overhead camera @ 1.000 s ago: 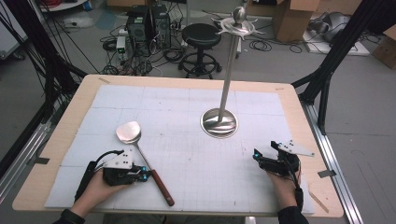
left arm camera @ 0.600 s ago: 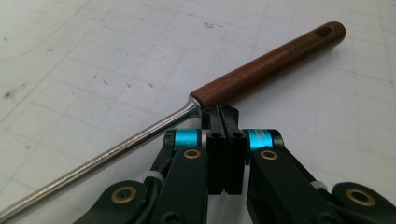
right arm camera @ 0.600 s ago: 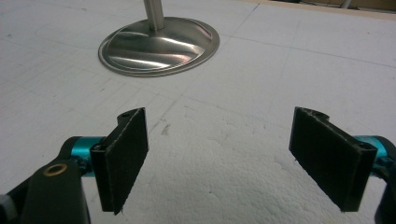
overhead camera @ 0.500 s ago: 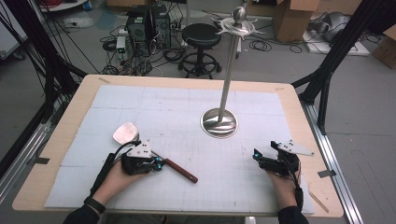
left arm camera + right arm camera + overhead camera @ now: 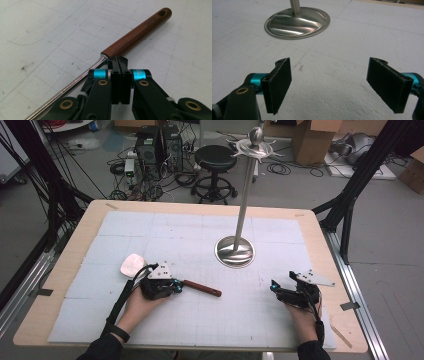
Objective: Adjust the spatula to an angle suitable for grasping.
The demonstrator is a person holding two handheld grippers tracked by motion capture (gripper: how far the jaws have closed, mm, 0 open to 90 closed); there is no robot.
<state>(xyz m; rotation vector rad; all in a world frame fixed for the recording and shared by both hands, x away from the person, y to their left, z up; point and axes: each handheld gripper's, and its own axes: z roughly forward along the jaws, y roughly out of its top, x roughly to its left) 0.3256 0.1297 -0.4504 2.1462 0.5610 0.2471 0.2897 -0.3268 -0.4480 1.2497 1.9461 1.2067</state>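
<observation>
Left gripper (image 5: 120, 61) clamped on ladle (image 5: 172, 281) where steel shaft meets wooden handle (image 5: 136, 33), jaws pressed together. Ladle flat on white mat (image 5: 200, 320), bowl (image 5: 132, 265) toward left edge, handle pointing right. Right gripper (image 5: 329, 82) spread wide, holding nothing, facing stand base (image 5: 297, 22).

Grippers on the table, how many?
2. Left gripper near the front left, jaws shut on the spatula by its handle. Right gripper near the front right, jaws open.
</observation>
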